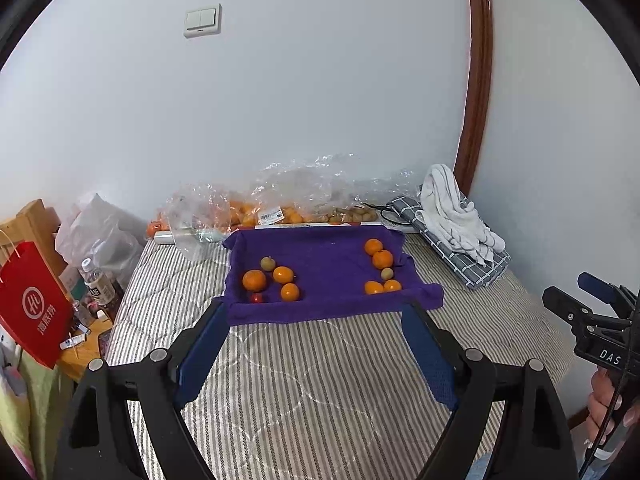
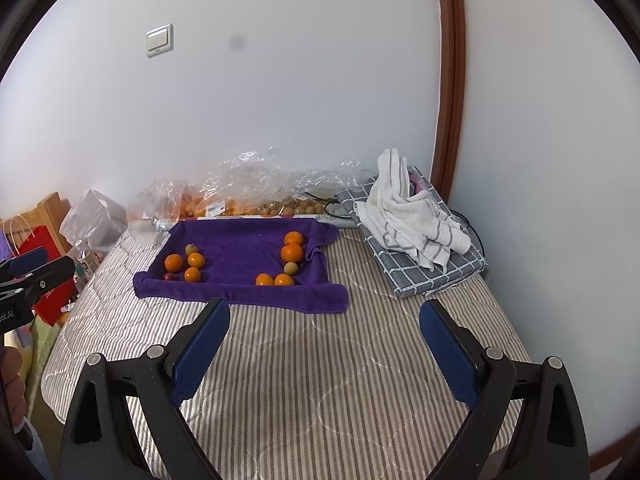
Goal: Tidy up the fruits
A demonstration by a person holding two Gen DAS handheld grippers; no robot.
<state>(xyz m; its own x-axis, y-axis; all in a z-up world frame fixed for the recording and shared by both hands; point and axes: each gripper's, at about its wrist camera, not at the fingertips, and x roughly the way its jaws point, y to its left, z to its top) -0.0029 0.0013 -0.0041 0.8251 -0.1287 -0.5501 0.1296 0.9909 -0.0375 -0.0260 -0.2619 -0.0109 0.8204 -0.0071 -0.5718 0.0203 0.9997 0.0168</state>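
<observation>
A purple towel (image 1: 328,264) (image 2: 240,248) lies on the striped bed with raised edges. On its left lie oranges (image 1: 253,280) (image 2: 174,263), a greenish fruit (image 1: 267,263) (image 2: 191,249) and a small red fruit (image 1: 256,298) (image 2: 168,276). On its right lie more oranges (image 1: 382,259) (image 2: 292,253) and a greenish fruit (image 1: 386,273) (image 2: 291,267). My left gripper (image 1: 316,308) is open and empty, just short of the towel's near edge. My right gripper (image 2: 324,308) is open and empty, near the towel's right front corner. Each gripper also shows in the other's view, the right one (image 1: 568,300) and the left one (image 2: 44,264).
Clear plastic bags of oranges (image 1: 256,212) (image 2: 224,204) and small brown fruits (image 1: 356,213) (image 2: 296,207) lie along the wall. A white towel (image 1: 456,216) (image 2: 408,208) rests on a folded checked cloth (image 1: 476,268) (image 2: 432,272) at the right. A red bag (image 1: 32,304), bottle (image 1: 96,280) and side table stand left.
</observation>
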